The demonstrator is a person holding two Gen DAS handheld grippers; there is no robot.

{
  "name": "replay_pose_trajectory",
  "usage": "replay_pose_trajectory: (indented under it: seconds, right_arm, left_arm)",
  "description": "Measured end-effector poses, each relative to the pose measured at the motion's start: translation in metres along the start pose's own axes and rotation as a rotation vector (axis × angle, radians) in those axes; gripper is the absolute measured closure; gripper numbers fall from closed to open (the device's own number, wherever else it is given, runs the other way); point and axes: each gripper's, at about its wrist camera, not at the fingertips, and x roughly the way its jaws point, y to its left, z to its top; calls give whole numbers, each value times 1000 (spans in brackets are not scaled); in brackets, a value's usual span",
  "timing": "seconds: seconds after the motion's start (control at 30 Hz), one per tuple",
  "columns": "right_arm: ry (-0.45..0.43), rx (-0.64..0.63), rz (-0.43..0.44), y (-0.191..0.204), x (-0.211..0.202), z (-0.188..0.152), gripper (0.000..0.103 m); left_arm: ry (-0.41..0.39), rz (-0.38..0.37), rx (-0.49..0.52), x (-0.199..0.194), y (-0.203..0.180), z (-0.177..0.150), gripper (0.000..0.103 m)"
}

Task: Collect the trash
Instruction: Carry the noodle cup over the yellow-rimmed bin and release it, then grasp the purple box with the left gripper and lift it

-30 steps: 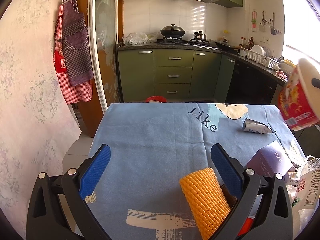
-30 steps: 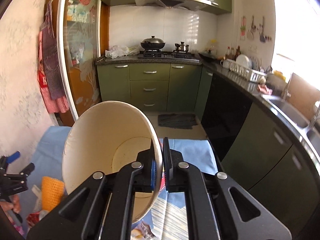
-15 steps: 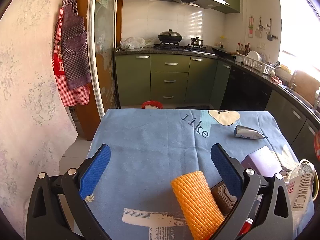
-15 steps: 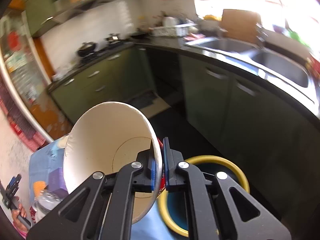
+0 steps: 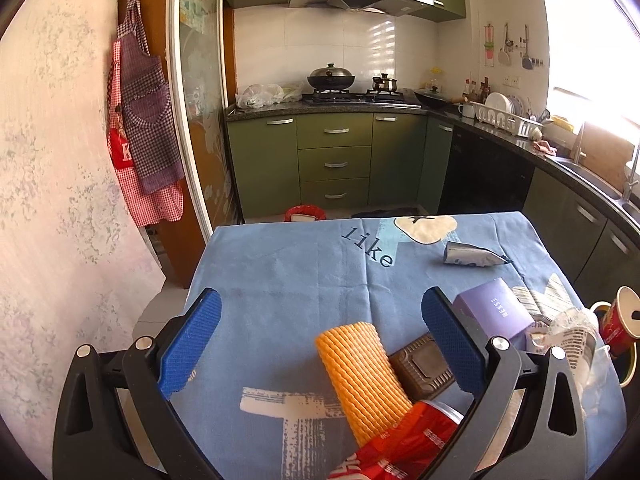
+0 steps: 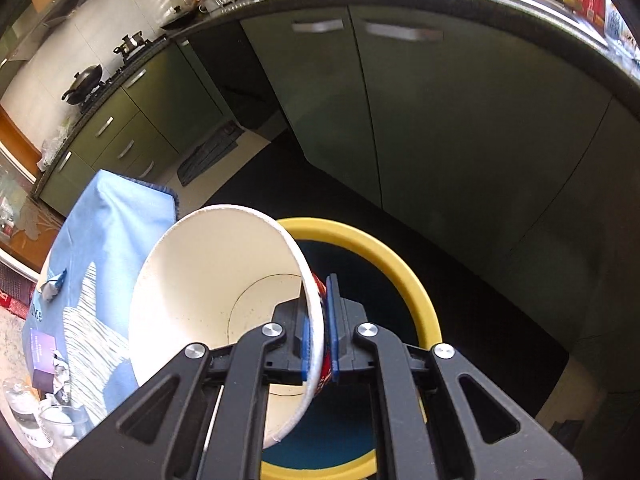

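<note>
Blue tablecloth (image 5: pixel 280 280), printed "like"

— Where is free room left on the surface (image 5: pixel 280 280)?
— Its far left stretch is left bare; the near right corner is crowded by the orange foam sleeve (image 5: pixel 360 372), brown tray (image 5: pixel 420 368) and purple box (image 5: pixel 494 312).

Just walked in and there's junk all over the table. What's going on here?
A person is clearing trash with a gripper in each hand. The right gripper is shut on the wall of an empty paper bowl, holding it over a yellow-rimmed bin on the floor beside the table. The left gripper is open above the table, near an orange foam sleeve, a brown tray and a purple box.
</note>
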Motion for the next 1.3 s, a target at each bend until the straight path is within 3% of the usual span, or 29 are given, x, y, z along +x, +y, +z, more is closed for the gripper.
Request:
replay_pose_trajectory:
  seconds: [0.1,0.2,0.6,0.7,0.83,0.87,1.17,1.3]
  right_arm:
    - [19,-5,5,3,14,2,92]
    - [6,1,5,-2,17,4,73]
    - [-41,-54,54,12,-14,-17,68]
    - [-46,-76,66,19,-18,-20,65]
    - [-47,-101,80,26,-20,-21,64]
    - [-47,-106,80,27,-21,-22,63]
    - [-25,-154,96,40,-12,-29,61]
    - [-17,-171,105,42,-8,-36,60]
  left_arm:
    - [0,-3,13,-7,-10,1,4]
    - [9,-16,25,-9,-21,3,4]
    - [41,-61,113,-9,-63,12,4]
    - [84,-100,136,-4,-76,21,4]
    - [239,-178,143,20,-100,35,4]
    - [310,-199,138,32,-109,41,4]
    - [733,-216,-20,119,-149,42,4]
    - [792,-171,-41,137,-160,35,4]
